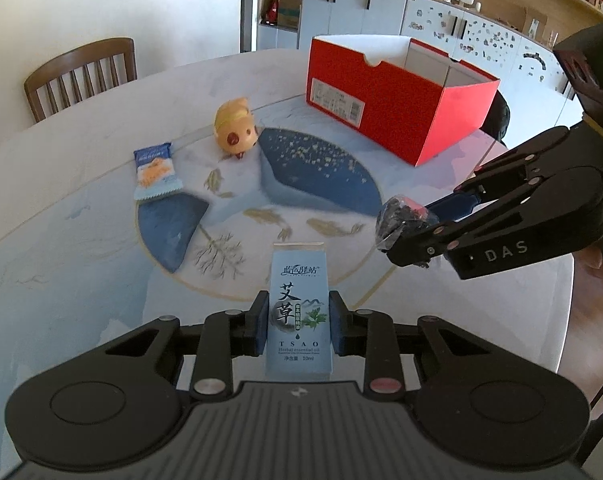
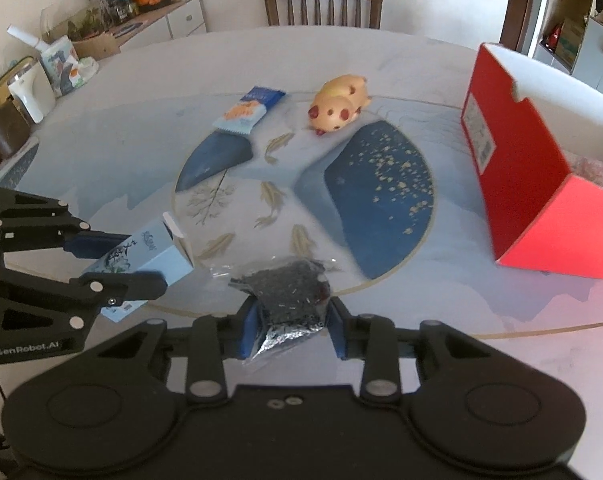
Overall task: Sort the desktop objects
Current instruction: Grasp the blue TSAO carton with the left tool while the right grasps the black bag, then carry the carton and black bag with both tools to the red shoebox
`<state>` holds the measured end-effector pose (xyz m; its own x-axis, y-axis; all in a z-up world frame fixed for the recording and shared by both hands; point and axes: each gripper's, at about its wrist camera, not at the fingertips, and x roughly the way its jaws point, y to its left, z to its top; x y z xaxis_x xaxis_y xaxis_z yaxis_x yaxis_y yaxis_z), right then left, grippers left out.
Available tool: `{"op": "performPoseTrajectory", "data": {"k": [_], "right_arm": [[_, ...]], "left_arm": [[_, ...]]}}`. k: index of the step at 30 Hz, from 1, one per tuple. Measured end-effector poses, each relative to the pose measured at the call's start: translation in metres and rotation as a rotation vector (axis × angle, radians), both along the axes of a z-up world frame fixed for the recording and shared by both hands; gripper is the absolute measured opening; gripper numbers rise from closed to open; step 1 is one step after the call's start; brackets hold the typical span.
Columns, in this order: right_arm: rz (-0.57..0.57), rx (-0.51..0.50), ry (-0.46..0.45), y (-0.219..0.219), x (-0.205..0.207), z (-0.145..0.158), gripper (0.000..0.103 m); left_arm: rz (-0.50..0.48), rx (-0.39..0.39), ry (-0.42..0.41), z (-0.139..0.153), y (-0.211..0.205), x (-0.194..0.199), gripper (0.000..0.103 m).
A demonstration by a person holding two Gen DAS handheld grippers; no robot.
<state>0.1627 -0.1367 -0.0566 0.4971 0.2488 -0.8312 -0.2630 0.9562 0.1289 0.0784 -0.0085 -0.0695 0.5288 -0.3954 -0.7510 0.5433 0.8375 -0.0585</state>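
Round table (image 1: 81, 208): left gripper (image 1: 299, 326) clamps blue carton (image 1: 297, 312), right gripper (image 2: 289, 320) clamps black-bead bag (image 2: 289, 292); pickup done, next prob. carry both to red box (image 1: 389, 112).

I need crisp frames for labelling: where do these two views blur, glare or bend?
Left wrist view: fisheye bows the table edge; the blue carton in the left gripper prints sharp, the cabinets behind are soft. Right wrist view: the red box smears with a pink glow at its near corner; the dark packet in the right gripper stays fairly sharp.
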Motion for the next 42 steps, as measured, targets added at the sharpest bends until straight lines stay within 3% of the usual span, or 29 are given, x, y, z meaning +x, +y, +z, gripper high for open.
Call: {"op": "performPoseTrajectory", "data": {"k": [11,27,42], "right_arm": [[-0.021,0.030,-0.048,-0.041,0.000,0.033,0.034],[-0.045,0.037,-0.100,-0.115,0.020,0.071,0.034],[-0.081,0.047,-0.139,-0.187,0.053,0.080,0.034]], "left_arm": [[0.007,0.024,-0.030,0.024,-0.032,0.002,0.028],[0.001,-0.042,-0.052,0.061,-0.082,0.023,0.028],[0.023,-0.070,-0.066,0.078,-0.142,0.062,0.028]]}}
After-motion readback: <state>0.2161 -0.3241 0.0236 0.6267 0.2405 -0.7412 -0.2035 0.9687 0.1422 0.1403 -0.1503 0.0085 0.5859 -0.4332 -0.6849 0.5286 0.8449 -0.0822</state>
